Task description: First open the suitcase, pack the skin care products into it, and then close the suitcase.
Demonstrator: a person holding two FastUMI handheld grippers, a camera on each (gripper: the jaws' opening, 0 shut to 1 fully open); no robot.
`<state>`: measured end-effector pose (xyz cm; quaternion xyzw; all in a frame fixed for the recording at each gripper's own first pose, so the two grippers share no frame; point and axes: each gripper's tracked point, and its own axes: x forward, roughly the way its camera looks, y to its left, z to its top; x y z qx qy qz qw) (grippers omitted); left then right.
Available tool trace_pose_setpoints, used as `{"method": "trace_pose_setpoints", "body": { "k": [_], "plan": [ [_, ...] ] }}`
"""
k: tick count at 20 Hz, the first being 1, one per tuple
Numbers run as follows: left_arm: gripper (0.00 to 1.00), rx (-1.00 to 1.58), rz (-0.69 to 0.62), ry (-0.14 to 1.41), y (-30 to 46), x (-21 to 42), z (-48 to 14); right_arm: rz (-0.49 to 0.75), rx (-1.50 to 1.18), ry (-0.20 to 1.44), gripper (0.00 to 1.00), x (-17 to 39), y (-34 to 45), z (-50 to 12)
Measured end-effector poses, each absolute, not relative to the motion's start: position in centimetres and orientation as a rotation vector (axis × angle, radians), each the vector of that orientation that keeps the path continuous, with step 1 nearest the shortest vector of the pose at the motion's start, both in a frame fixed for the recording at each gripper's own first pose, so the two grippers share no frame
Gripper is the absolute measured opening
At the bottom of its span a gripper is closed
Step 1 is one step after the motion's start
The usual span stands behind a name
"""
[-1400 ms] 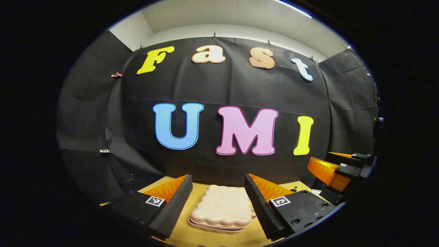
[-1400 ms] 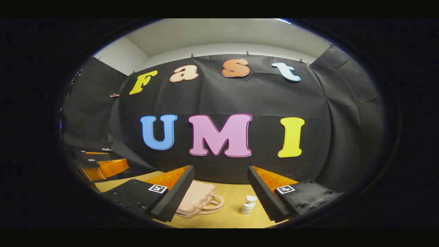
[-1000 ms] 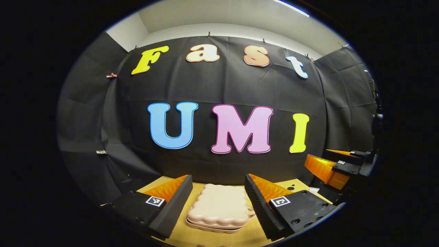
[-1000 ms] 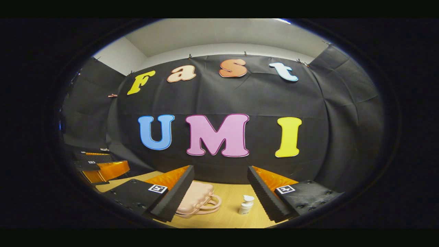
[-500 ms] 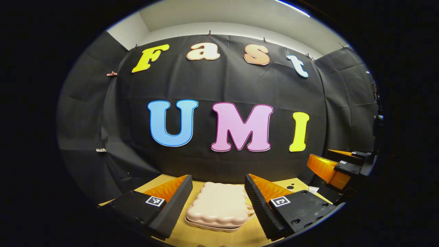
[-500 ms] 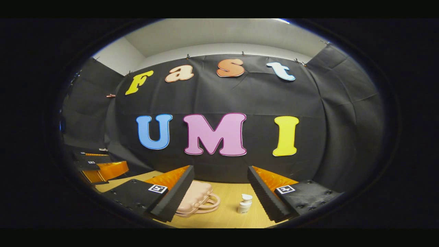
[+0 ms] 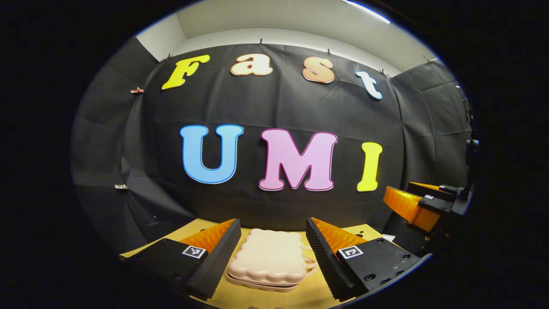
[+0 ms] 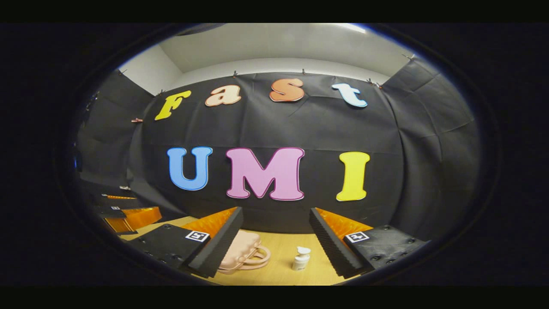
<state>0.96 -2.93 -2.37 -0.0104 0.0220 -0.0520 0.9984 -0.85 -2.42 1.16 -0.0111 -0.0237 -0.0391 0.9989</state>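
A small pink suitcase (image 7: 268, 260) lies flat and closed on the wooden table (image 7: 313, 294), seen between the fingers of my left gripper (image 7: 272, 226), which hangs open above it. In the right gripper view the same suitcase (image 8: 240, 253) shows its handle toward a small white pump bottle (image 8: 301, 259) standing upright to its right. My right gripper (image 8: 276, 214) is open above the table with nothing between its fingers. The right gripper (image 7: 418, 201) also shows at the far right of the left gripper view, and the left gripper (image 8: 124, 212) at the far left of the right gripper view.
The black cloth wall (image 7: 274, 111) stands close behind the table's far edge. Bare tabletop (image 8: 279, 270) lies between the suitcase and the bottle.
Both views have drifted slightly: the suitcase and bottle sit a little further left in frame than before. Both grippers stay open; nothing was touched.
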Motion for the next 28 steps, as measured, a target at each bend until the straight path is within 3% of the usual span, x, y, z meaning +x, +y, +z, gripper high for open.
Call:
{"method": "trace_pose_setpoints", "body": {
  "k": [3,5,7,8,11,14,17,22,23,24,25,26,28],
  "plan": [
    [0.96,-0.048,-0.158,0.094,-5.2,3.0,-4.6,-0.122,-0.029,-0.049,0.94,-1.1,-4.2,1.3],
    [0.96,-0.037,-0.189,0.121,-6.8,4.9,-6.4,-0.141,-0.037,-0.046,1.0,-1.2,-5.3,1.3],
    [0.96,-0.032,-0.23,0.155,-8.6,6.9,-8.2,-0.152,-0.055,-0.036,0.94,-1.2,-6.2,0.9],
    [0.96,-0.03,-0.251,0.174,-9.5,7.9,-9.3,-0.16,-0.059,-0.031,0.99,-1.3,-6.7,0.6],
    [0.96,-0.018,-0.313,0.241,-12.8,10.8,-13.0,-0.182,-0.048,-0.015,0.99,-1.4,-8.1,-0.3],
    [0.96,0.0,-0.384,0.333,-16.9,13.7,-18.0,-0.203,-0.063,0.014,0.94,-1.5,-9.5,-1.9],
    [0.96,-0.027,-0.421,0.402,-19.8,16.1,-21.5,-0.228,-0.06,0.033,0.99,-1.7,-11.0,-2.8],
    [0.94,-0.048,-0.363,0.548,-21.7,19.8,-27.5,-0.262,-0.082,0.082,0.99,-2.6,-13.2,-5.3],
    [0.94,-0.059,-0.342,0.585,-21.8,20.1,-28.5,-0.267,-0.073,0.095,0.94,-2.7,-13.4,-5.7],
    [0.94,-0.07,-0.337,0.604,-22.1,20.4,-29.2,-0.275,-0.067,0.106,0.99,-2.8,-13.8,-6.2],
    [0.92,-0.077,-0.324,0.633,-22.3,20.8,-30.3,-0.283,-0.063,0.116,0.94,-3.0,-14.2,-6.7],
    [0.84,-0.069,-0.301,0.66,-22.3,21.2,-31.2,-0.291,-0.06,0.127,0.94,-3.1,-14.5,-7.0],
    [0.83,-0.023,-0.227,0.703,-21.8,21.7,-32.9,-0.307,-0.054,0.138,0.99,-3.1,-15.3,-7.4]
  ]
}}
